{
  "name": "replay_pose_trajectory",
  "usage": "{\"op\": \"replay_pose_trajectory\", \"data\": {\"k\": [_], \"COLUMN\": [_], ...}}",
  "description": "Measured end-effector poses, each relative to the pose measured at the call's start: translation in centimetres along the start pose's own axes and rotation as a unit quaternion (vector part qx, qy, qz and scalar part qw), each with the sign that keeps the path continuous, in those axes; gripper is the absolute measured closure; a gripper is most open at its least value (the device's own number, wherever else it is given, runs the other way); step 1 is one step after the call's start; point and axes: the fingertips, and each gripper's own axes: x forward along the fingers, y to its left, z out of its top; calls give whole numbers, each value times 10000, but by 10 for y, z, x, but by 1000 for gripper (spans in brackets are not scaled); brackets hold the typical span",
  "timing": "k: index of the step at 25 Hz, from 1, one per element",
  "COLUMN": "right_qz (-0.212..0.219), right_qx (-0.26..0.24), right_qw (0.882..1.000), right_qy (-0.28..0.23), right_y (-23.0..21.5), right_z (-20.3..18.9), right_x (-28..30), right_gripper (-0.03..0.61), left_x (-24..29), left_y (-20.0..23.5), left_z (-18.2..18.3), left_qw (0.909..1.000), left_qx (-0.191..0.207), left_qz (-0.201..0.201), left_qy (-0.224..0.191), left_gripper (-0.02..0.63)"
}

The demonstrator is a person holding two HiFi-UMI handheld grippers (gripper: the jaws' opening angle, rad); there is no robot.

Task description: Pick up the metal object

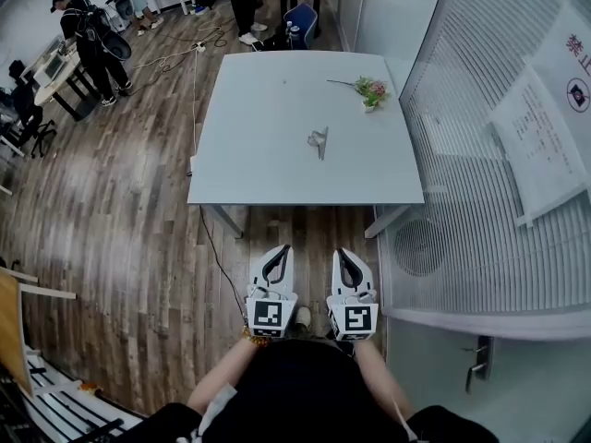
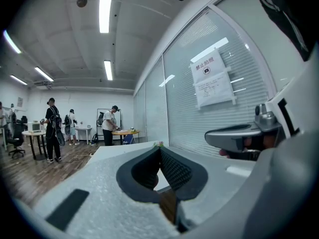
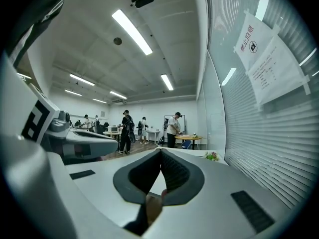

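Head view first: wood floor [image 1: 120,220] all round, and a grey table [image 1: 268,155] standing ahead. Both grippers hang side by side near the person, short of the table's near edge. The left gripper [image 1: 275,257] has its jaws pressed together with nothing between them, and the right gripper [image 1: 346,258] is the same, closed and empty. At the table's far right lies a flower sprig [image 1: 371,91]. Smallest of all is the metal object [image 1: 319,140] — lying near the table's middle, well apart from both grippers.

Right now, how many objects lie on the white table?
2: the metal object near the middle of the table, and a flower sprig toward its far right corner. A tiny speck farther back is too small to identify.
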Motion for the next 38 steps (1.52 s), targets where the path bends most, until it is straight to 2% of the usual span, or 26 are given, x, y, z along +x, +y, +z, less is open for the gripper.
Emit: {"op": "replay_pose_trajectory", "data": {"k": [9, 16, 26, 38], "right_qz": [-238, -425, -355, -394], "right_qx": [-117, -260, -502, -661], "right_qw": [9995, 9983, 9975, 9961], "right_qy": [183, 298, 342, 426], "right_y": [-33, -57, -56, -47], "right_z": [-6, 4, 23, 31], "right_x": [37, 81, 165, 242], "right_gripper": [577, 577, 577, 577], "left_x": [53, 108, 164, 204], "left_y": [2, 21, 80, 153], "left_z": [-9, 4, 7, -6], "left_qw": [9995, 9982, 9975, 9971], "left_qx": [-152, -220, -444, -649], "left_qz": [-273, -547, -526, -395], "left_qy": [20, -64, -129, -83], "left_gripper": [607, 607, 607, 607]}}
